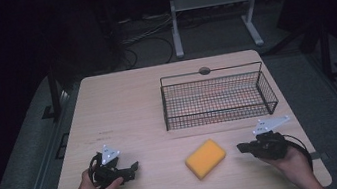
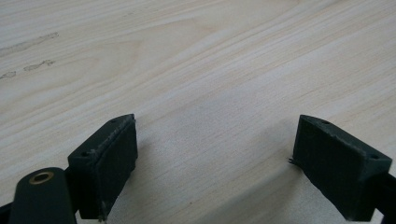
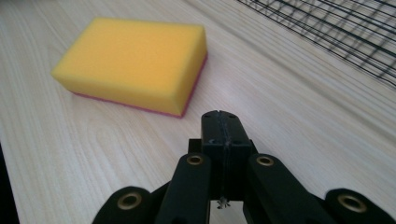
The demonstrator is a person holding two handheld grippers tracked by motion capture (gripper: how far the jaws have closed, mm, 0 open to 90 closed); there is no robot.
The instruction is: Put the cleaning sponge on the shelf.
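Two hands reach in from the bottom edge of the high view, forearms cut off by the frame, each holding a black gripper low over a pale wooden table (image 1: 123, 106). The left gripper (image 1: 134, 167), near the table's front left, has its jaws spread wide, with bare wood grain between the two pads in the left gripper view (image 2: 215, 140). The right gripper (image 1: 241, 148), near the front right, has its jaws pressed together on nothing, their tips meeting in a single seam in the right gripper view (image 3: 219, 128).

Between the two grippers, apart from both, lies a yellow sponge (image 1: 206, 158) flat on the wood; the right gripper view shows a thin pink-red layer along its underside (image 3: 135, 65). Behind it, toward the table's far right, stands a black wire basket (image 1: 222, 117); its contents cannot be made out through the mesh, and the right gripper view catches just a corner of it (image 3: 345, 32). A small grey disc (image 1: 204, 71) sits at the table's far edge. Beyond the table, the dark room shows a white frame's legs (image 1: 175, 27) and loose cables (image 1: 148, 39) on the floor.
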